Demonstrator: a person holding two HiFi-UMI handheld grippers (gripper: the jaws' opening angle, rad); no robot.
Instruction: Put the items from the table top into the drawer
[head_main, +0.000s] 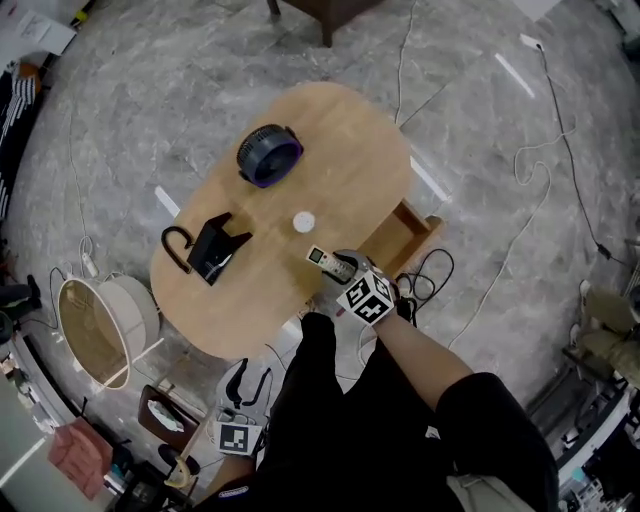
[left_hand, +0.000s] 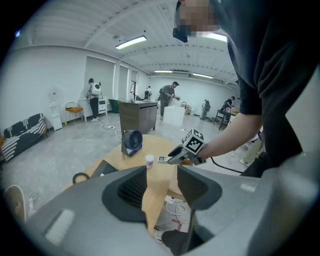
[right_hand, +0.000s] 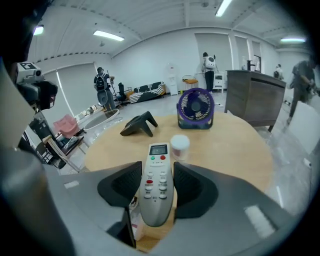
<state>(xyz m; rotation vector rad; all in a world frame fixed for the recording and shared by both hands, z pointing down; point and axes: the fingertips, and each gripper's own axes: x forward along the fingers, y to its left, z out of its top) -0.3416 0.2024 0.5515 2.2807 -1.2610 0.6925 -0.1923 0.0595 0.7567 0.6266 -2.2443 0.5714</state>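
An oval wooden table (head_main: 350, 140) carries a dark blue fan (head_main: 268, 155), a small white jar (head_main: 303, 221) and a black stand (head_main: 212, 250). At the table's near right edge my right gripper (head_main: 345, 270) is shut on a grey remote (head_main: 326, 259), beside the open wooden drawer (head_main: 408, 238). In the right gripper view the remote (right_hand: 158, 170) lies between the jaws of the right gripper (right_hand: 156, 184), its screen pointing at the jar (right_hand: 179, 146) and fan (right_hand: 195, 108). My left gripper (head_main: 246, 378) hangs low off the table's near edge; in its own view the left gripper (left_hand: 161, 186) is open and holds nothing.
A round white lampshade (head_main: 105, 318) lies on the floor left of the table. Cables (head_main: 430, 275) trail over the floor by the drawer. A dark cabinet (left_hand: 137, 116) and several people stand far behind the table.
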